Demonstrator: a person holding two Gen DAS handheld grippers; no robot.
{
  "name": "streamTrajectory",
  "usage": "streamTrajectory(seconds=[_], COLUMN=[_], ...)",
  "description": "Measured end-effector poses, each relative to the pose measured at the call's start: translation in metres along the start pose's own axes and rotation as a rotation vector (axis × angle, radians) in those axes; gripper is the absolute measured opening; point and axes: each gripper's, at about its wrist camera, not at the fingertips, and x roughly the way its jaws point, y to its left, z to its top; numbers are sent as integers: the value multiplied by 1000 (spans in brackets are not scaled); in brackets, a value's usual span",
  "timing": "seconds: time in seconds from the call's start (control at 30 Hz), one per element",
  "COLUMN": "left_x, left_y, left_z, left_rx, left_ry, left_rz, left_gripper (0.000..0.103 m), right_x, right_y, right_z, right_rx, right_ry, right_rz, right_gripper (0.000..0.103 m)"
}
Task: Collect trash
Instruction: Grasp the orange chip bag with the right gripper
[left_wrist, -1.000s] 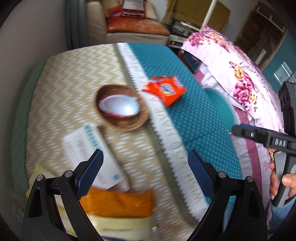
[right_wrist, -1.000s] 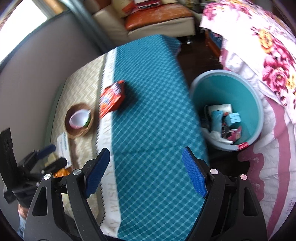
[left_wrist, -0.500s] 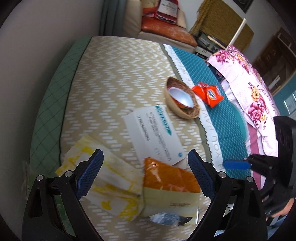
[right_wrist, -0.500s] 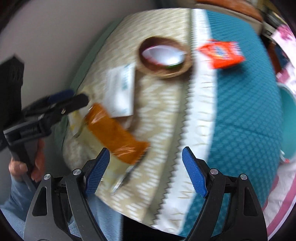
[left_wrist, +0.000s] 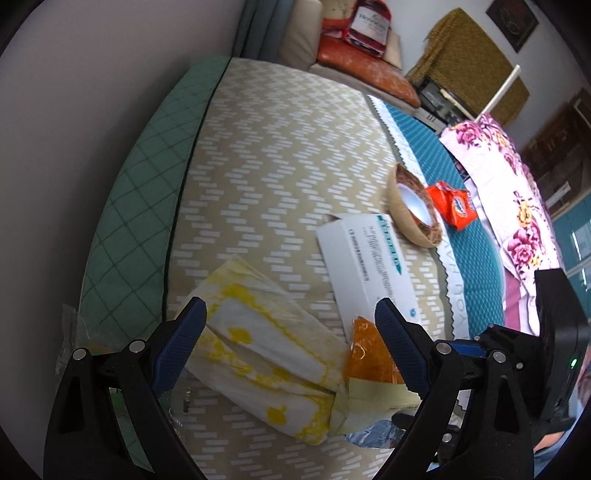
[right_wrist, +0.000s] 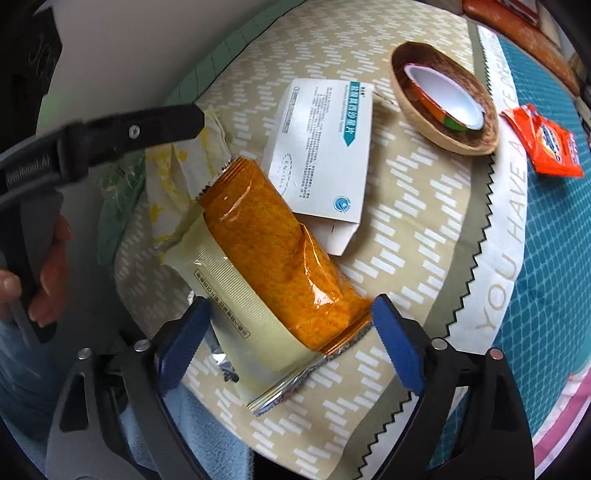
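CHANGE: both views swung off the teal bin onto the litter at the tabletop's (right_wrist: 424, 206) near edge | RIGHT: right gripper (right_wrist: 291, 338) was opening wide, empty, orange snack wrapper (right_wrist: 280, 266) between its fingers, unpressed | LEFT: left gripper (left_wrist: 291, 341) gaped empty over yellow-stained paper (left_wrist: 266, 350) | MEANING: next pickup likely the wrapper.

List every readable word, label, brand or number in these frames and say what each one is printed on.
"YOU HAVE A" on the white band of the table cover; the rest runs out of view.
"Henness…", partly hidden, on the red carton on the sofa.
White box: printed lines and teal stripe too small to read.
Orange snack wrapper: label strip too small.
Red sachet: logo blurred.
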Motion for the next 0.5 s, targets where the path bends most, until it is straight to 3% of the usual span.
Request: streamTrajectory(seconds=[0.23, 0.33, 0.47, 0.5], left_x=[3, 6, 8, 9], left_y=[-7, -14, -26, -29], left_z=[3, 3, 4, 4], left_rx=[-2, 10, 26, 32], left_ry=[0, 4, 11, 12], left_rz=[-14, -13, -19, -19], left_gripper=[93, 93, 93, 93], right_x=[13, 15, 5, 0], right_y=[9, 18, 13, 8], right_z=[-3, -15, -29, -34], right_rx=[-55, -93, -67, -53], right_ry=[-20, -44, -54, -59], right_rz=[-61, -100, -56, -45], right_gripper=[84, 72, 48, 47])
